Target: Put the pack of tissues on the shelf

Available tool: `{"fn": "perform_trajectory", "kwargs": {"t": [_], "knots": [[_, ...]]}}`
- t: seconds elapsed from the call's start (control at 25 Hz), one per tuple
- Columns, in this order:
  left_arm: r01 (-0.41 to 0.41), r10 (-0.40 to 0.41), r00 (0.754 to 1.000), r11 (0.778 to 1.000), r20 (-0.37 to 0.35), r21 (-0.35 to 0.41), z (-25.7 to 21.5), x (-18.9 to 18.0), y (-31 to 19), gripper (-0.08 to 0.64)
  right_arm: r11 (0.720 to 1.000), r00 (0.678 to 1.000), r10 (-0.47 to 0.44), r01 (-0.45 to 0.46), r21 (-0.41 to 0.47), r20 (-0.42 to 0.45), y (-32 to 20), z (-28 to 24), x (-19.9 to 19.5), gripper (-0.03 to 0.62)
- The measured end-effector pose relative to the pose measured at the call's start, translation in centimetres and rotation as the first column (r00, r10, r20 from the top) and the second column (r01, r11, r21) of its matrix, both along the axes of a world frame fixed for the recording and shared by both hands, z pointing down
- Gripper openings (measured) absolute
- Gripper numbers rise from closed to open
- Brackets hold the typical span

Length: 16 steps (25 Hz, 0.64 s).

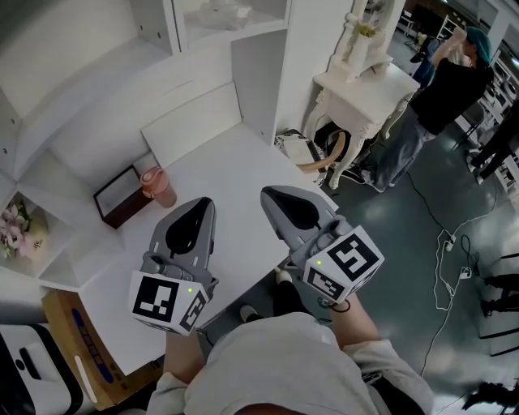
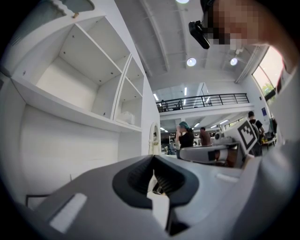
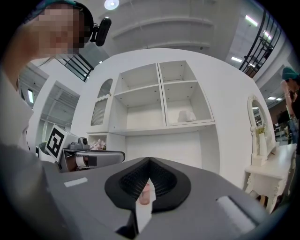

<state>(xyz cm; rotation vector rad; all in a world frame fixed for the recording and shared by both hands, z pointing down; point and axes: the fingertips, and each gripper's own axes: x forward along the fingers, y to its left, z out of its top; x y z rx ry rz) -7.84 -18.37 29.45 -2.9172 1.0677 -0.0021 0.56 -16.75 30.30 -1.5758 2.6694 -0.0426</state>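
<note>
A white pack of tissues lies in the right compartment of the white shelf unit above the table; it also shows as a pale lump at the top of the head view and in the left gripper view. Both grippers hover side by side over the near edge of the white table, well short of the shelf. My left gripper is shut with nothing in it. My right gripper is also shut and empty.
A dark open box and a pink bottle stand on the table to the left, ahead of the left gripper. A white vanity table stands at right, with a person beyond it. Cables lie on the floor.
</note>
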Motion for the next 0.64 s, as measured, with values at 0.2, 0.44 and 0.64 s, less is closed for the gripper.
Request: {"fn": "perform_trajectory", "kwargs": {"t": [0.2, 0.44, 0.64], "knots": [[-0.010, 0.010, 1.000, 1.000, -0.005, 0.004, -0.14, -0.12, 0.00, 0.000, 1.000, 1.000, 0.003, -0.003, 0.004, -0.006, 0.12, -0.23, -0.39, -0.002], [-0.023, 0.023, 1.000, 1.000, -0.006, 0.004, -0.14, 0.09, -0.08, 0.000, 1.000, 1.000, 0.000, 0.000, 0.000, -0.003, 0.25, -0.33, -0.56, -0.002], [-0.030, 0.030, 1.000, 1.000, -0.009, 0.008, -0.26, 0.19, -0.07, 0.000, 1.000, 1.000, 0.004, -0.004, 0.000, -0.005, 0.32, -0.41, -0.70, -0.002]]}}
